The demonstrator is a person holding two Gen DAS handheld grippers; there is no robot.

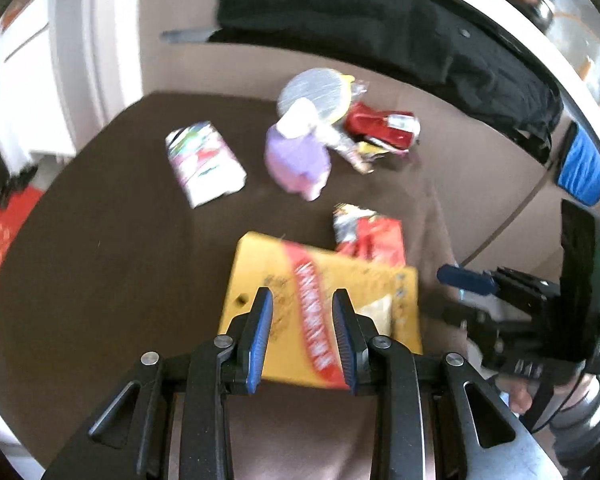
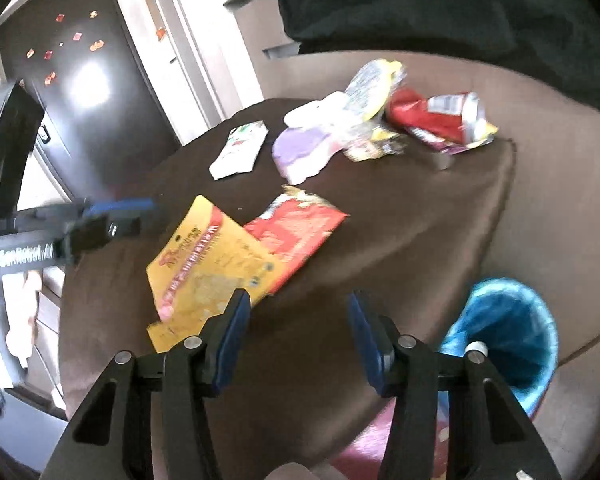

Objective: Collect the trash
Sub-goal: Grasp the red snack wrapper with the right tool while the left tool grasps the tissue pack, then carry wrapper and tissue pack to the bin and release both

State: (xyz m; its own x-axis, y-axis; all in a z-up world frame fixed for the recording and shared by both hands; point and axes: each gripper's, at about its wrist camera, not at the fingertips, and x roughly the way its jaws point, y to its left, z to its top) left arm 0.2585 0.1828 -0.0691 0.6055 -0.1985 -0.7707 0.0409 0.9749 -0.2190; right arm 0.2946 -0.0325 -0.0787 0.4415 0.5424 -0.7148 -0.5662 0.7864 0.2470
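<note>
The big dark brown bench (image 2: 400, 240) holds the trash, and the bin with the blue bag (image 2: 512, 336) stands on the floor just off its near right corner. The flat yellow snack packet with a red stripe (image 1: 300, 280) lies near the bench's near edge, its long side running away from the left gripper (image 1: 302, 336), whose half-spread jaws hang over it and grasp nothing. The right gripper (image 2: 296, 336) is wide apart and empty, with the packet just to its left, so the left one looks nearer.
</note>
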